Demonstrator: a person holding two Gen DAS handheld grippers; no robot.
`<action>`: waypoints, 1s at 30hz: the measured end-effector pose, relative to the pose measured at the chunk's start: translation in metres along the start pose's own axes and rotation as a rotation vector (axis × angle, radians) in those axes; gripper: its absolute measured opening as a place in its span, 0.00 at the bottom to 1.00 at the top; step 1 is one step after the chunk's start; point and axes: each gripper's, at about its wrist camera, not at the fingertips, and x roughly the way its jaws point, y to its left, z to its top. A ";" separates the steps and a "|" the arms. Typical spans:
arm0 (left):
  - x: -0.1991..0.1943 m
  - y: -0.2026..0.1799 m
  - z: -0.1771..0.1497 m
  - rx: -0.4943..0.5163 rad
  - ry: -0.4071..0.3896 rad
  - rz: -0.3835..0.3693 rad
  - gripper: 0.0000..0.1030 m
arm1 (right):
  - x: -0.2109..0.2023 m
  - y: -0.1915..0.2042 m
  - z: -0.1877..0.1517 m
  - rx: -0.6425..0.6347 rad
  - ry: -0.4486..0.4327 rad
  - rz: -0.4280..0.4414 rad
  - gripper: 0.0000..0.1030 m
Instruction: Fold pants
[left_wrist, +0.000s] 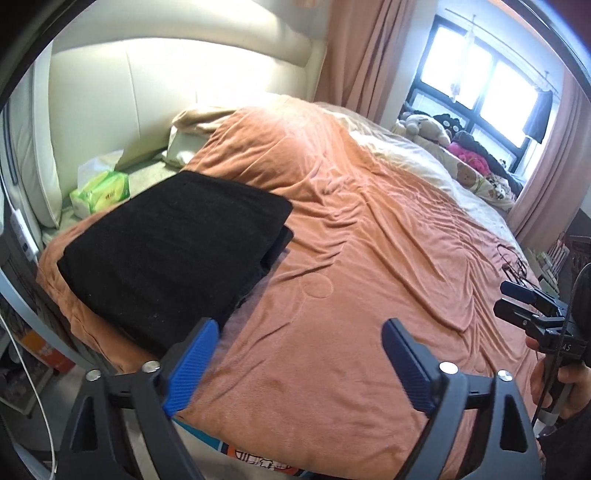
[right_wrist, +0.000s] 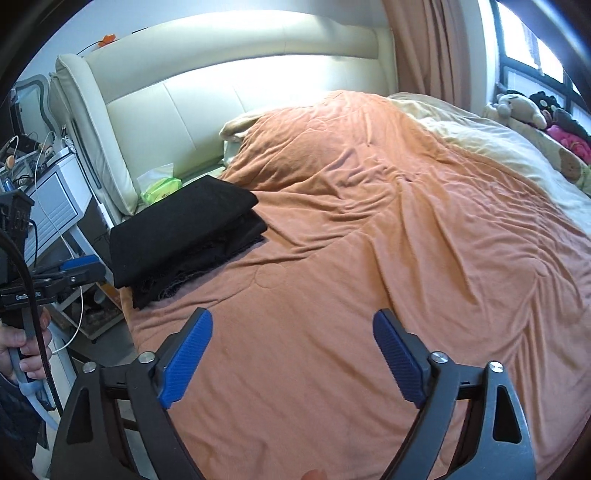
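The black pants (left_wrist: 173, 243) lie folded into a thick rectangle on the left corner of the orange blanket (left_wrist: 369, 277). They also show in the right wrist view (right_wrist: 184, 232), where lower layers stick out under the top fold. My left gripper (left_wrist: 299, 336) is open and empty, just right of the pants' near edge. My right gripper (right_wrist: 293, 328) is open and empty above bare blanket (right_wrist: 369, 258), apart from the pants. The right gripper also shows at the right edge of the left wrist view (left_wrist: 517, 299). The left gripper shows at the left edge of the right wrist view (right_wrist: 79, 269).
A green tissue pack (left_wrist: 101, 194) lies behind the pants by the cream headboard (left_wrist: 147, 103). Pillows (left_wrist: 192, 136) sit at the bed's head. Stuffed toys (left_wrist: 428, 127) line the window side. A white bedside cabinet (right_wrist: 55, 206) with cables stands left of the bed.
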 end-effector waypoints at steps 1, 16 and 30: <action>-0.004 -0.006 0.000 0.008 -0.006 0.001 0.96 | -0.010 -0.001 -0.002 0.004 -0.009 -0.005 0.99; -0.068 -0.090 -0.018 0.142 -0.047 -0.005 0.99 | -0.136 0.000 -0.039 0.035 -0.106 -0.076 1.00; -0.140 -0.151 -0.050 0.220 -0.125 -0.085 0.99 | -0.232 0.022 -0.091 0.033 -0.172 -0.161 1.00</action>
